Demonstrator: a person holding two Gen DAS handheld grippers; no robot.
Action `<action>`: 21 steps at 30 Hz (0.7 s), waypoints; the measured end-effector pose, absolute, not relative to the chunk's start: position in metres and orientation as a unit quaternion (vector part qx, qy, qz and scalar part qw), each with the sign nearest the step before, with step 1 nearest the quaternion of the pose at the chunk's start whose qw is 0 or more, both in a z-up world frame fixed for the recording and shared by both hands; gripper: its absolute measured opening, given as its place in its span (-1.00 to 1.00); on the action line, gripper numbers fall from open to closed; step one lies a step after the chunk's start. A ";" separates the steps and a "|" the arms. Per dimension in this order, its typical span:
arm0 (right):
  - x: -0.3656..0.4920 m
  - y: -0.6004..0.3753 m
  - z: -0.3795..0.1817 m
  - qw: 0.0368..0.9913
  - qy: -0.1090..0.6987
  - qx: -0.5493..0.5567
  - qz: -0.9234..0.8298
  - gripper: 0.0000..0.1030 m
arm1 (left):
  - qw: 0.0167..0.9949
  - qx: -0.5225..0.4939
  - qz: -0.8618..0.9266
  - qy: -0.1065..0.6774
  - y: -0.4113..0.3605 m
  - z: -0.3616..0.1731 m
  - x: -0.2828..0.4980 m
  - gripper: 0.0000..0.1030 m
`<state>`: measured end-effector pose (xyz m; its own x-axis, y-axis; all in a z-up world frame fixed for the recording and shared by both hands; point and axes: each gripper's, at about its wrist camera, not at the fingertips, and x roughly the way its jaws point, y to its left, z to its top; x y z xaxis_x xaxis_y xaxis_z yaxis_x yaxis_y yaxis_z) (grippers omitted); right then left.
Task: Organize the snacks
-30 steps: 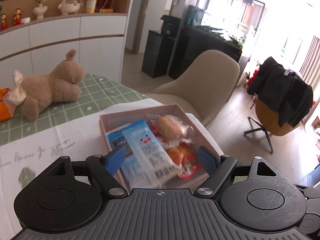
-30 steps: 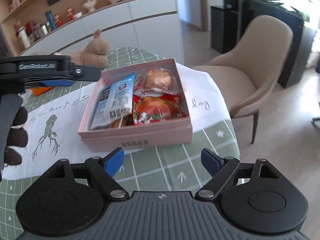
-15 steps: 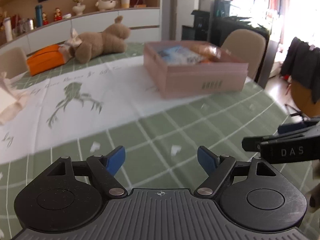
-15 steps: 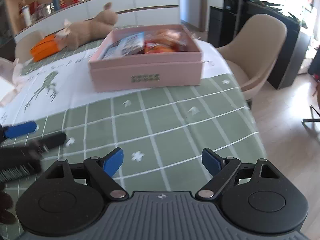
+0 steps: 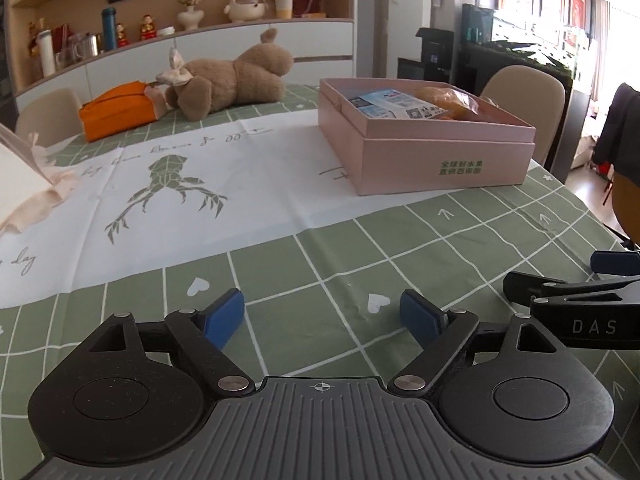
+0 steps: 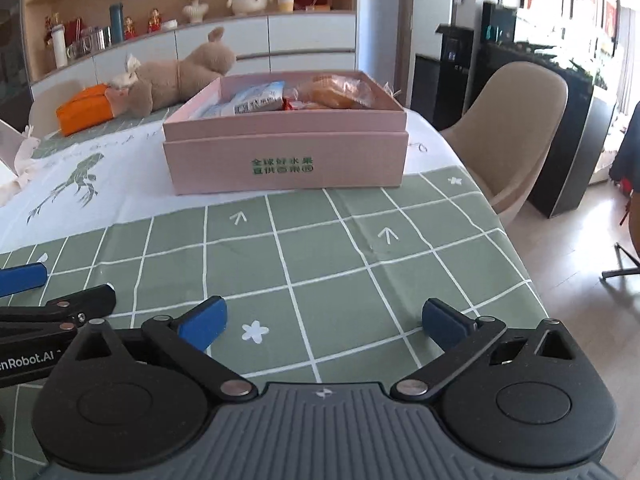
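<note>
A pink box (image 5: pixel 440 160) stands on the table, seen also in the right wrist view (image 6: pixel 286 160). It holds several snack packets: a blue and white packet (image 5: pixel 396 105) (image 6: pixel 256 98) and orange buns in clear wrap (image 5: pixel 448 98) (image 6: pixel 340 92). My left gripper (image 5: pixel 322 316) is open and empty, low over the green checked cloth near the front edge. My right gripper (image 6: pixel 322 320) is open and empty beside it. Each gripper shows at the edge of the other's view.
A brown plush toy (image 5: pixel 236 76) and an orange bundle (image 5: pixel 116 110) lie at the back of the table. A white cloth with a frog print (image 5: pixel 172 184) covers the middle. A beige chair (image 6: pixel 516 128) stands right of the table. The table edge runs along the right (image 6: pixel 520 248).
Both grippers have pulled back from above the box and dropped low to the table's near edge. They stay open and empty. The box has not moved.
</note>
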<state>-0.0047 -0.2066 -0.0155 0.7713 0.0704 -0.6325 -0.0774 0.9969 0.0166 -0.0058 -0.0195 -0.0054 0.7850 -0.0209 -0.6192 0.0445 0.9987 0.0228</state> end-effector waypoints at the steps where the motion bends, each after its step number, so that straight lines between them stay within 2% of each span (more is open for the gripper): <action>1: -0.004 -0.207 -0.015 0.941 0.336 -0.003 0.040 1.00 | 0.945 0.018 -0.017 0.327 -0.020 -0.005 -0.006 0.76; 21: -0.004 -0.207 -0.015 0.941 0.337 -0.001 0.040 1.00 | 0.944 0.017 -0.014 0.329 -0.021 -0.005 -0.005 0.78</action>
<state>-0.0039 -0.2073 -0.0151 0.7703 0.0742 -0.6333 -0.0759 0.9968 0.0244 -0.0051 -0.0208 -0.0053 0.7835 -0.0159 -0.6211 0.0382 0.9990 0.0226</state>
